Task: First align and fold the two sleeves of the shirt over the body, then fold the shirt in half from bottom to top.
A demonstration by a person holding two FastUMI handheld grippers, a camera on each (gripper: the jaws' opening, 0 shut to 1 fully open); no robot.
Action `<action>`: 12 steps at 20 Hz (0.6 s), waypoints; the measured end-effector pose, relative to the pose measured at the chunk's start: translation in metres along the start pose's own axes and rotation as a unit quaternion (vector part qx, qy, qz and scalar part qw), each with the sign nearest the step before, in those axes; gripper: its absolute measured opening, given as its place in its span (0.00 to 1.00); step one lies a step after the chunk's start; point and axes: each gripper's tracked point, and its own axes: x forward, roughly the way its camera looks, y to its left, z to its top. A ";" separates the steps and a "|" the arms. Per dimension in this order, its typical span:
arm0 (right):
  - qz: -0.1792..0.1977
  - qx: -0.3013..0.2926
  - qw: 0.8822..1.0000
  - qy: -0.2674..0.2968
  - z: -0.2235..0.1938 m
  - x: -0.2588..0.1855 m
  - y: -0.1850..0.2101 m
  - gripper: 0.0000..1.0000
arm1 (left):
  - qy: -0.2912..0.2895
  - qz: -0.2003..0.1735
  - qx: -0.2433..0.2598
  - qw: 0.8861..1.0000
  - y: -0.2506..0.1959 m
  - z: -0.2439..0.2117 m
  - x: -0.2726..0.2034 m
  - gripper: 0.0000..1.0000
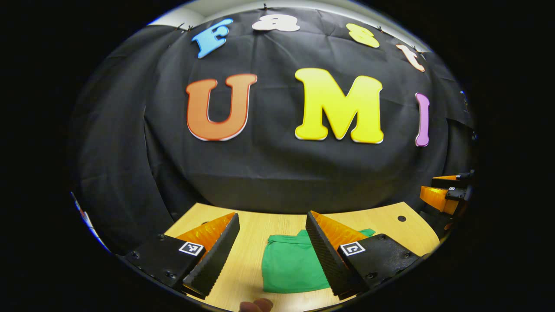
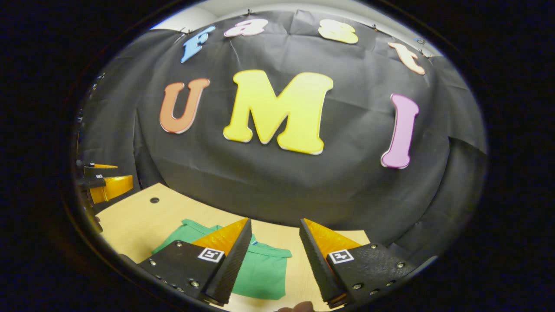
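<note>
one green shirt [image 1: 290, 264] lies flat on the light wood bench [image 1: 260, 229], already folded into a compact block, collar end toward the far wall. two claws total, both held up off the bench, neither touching the shirt. left claw [image 1: 272, 253] in the left gripper view: its two fingers stand wide apart, nothing between them, shirt showing through the gap and partly behind the right finger. right claw [image 2: 272, 255] in the right gripper view: also spread wide, holding nothing, shirt [image 2: 260, 271] below and left of the gap, partly behind the left finger. the other claw shows far right in the left gripper view [image 1: 448, 190] and far left in the right gripper view [image 2: 102, 182], small at the edge, can't tell its opening from there. one round dark hole in the bench [image 1: 402, 218], far right of the shirt, well apart from it. fingertips [image 1: 256, 305] of a hand peek in at the near edge of the left gripper view, one more [image 2: 299, 307] in the right gripper view. black cloth wall [image 1: 269, 173] behind the bench.
</note>
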 end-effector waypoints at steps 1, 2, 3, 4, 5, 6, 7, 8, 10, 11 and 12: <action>0.001 0.002 1.000 -0.011 0.010 -0.017 0.004 0.73 | -0.014 0.001 0.003 1.000 -0.002 0.013 -0.017 0.98; 0.003 0.003 1.000 -0.020 0.017 -0.035 0.007 0.72 | -0.026 0.006 0.002 1.000 -0.004 0.022 -0.034 0.98; 0.001 0.006 1.000 -0.026 0.024 -0.050 0.010 0.72 | -0.034 0.008 -0.003 0.999 -0.004 0.028 -0.048 0.98; -0.002 0.017 0.999 -0.034 0.032 -0.071 0.011 0.75 | -0.042 0.010 -0.009 0.999 -0.005 0.033 -0.063 0.98; -0.003 0.029 0.999 -0.041 0.037 -0.085 0.015 0.75 | -0.050 0.013 -0.008 0.999 -0.007 0.036 -0.076 0.98; -0.007 0.037 0.998 -0.049 0.042 -0.098 0.017 0.72 | -0.056 0.013 -0.004 0.998 -0.009 0.036 -0.084 0.98; -0.013 0.046 0.997 -0.054 0.044 -0.108 0.017 0.75 | -0.058 0.011 -0.003 0.998 -0.013 0.038 -0.094 0.98; -0.014 0.055 0.997 -0.059 0.045 -0.117 0.020 0.72 | -0.062 0.011 -0.003 0.998 -0.015 0.038 -0.103 0.98; -0.021 0.057 0.996 -0.066 0.047 -0.132 0.021 0.75 | -0.066 0.010 0.003 0.998 -0.014 0.036 -0.117 0.98; -0.026 0.055 0.996 -0.068 0.047 -0.138 0.021 0.75 | -0.069 0.013 0.008 0.998 -0.013 0.035 -0.123 1.00; -0.029 0.052 0.996 -0.069 0.045 -0.143 0.022 0.72 | -0.076 0.017 0.011 0.997 -0.010 0.036 -0.128 0.98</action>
